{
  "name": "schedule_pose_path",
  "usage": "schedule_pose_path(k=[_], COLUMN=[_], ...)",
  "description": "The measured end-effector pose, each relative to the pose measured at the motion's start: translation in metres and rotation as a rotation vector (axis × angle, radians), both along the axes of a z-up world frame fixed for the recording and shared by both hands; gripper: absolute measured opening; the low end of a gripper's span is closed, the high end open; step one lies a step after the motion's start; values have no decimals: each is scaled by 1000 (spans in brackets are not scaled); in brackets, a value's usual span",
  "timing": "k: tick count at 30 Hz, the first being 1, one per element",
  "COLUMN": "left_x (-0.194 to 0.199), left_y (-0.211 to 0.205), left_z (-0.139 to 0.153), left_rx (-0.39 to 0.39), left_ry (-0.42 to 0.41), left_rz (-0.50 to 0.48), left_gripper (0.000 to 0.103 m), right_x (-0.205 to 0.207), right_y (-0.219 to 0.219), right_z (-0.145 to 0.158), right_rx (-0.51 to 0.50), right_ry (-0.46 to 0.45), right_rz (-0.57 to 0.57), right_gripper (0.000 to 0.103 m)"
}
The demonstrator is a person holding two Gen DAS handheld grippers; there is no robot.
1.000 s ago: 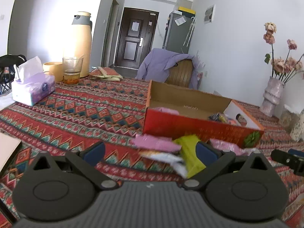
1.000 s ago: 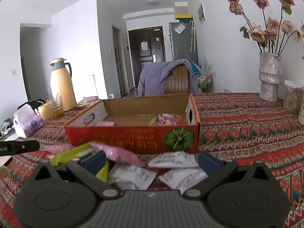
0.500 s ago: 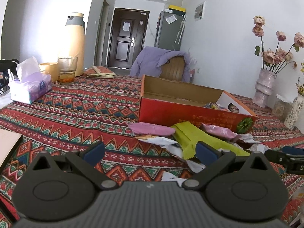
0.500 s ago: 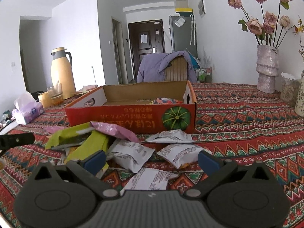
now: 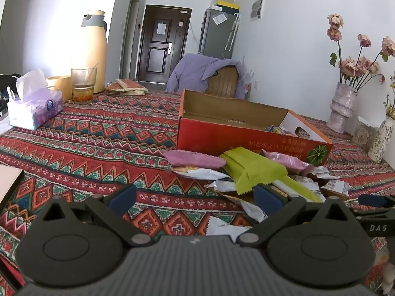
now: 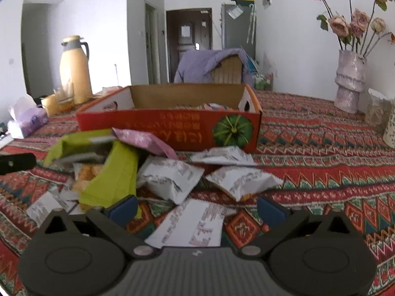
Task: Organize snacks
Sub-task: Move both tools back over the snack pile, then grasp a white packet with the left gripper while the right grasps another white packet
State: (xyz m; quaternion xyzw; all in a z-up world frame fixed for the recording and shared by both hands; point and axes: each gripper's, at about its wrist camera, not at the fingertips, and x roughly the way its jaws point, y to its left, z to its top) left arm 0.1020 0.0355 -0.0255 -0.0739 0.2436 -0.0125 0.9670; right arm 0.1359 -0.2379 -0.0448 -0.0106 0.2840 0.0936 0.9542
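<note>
Patterned tablecloth [image 5: 93, 148] bare left of snacks [image 5: 251, 170]

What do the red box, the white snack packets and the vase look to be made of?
Red box: corrugated cardboard, brown raw inside, printed red outside. White snack packets: thin plastic or foil film, judging by crinkles and serrated sealed edges. Vase: probably glazed ceramic with a mottled, tiered surface; hard to confirm.

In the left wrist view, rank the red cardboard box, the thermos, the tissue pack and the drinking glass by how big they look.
1. red cardboard box
2. thermos
3. tissue pack, though it lies nearer the camera than the thermos, so true order is unsure
4. drinking glass
</note>
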Motion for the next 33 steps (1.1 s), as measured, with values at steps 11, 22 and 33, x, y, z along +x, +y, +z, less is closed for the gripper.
schedule_pose_path(k=[11,22,33], left_x=[0,5,18], left_y=[-2,-25,-45], left_z=[-3,-14,-32], left_rx=[7,48,135], left_ry=[33,138,235], left_rz=[-7,-76,-46], left_gripper=[103,103,103], right_x=[-3,-15,-17], right_y=[2,-10,-16], right_z=[-12,-1,0], right_rx=[-30,27,61], right_ry=[52,-4,-35], right_rz=[4,3,7], right_gripper=[56,43,43])
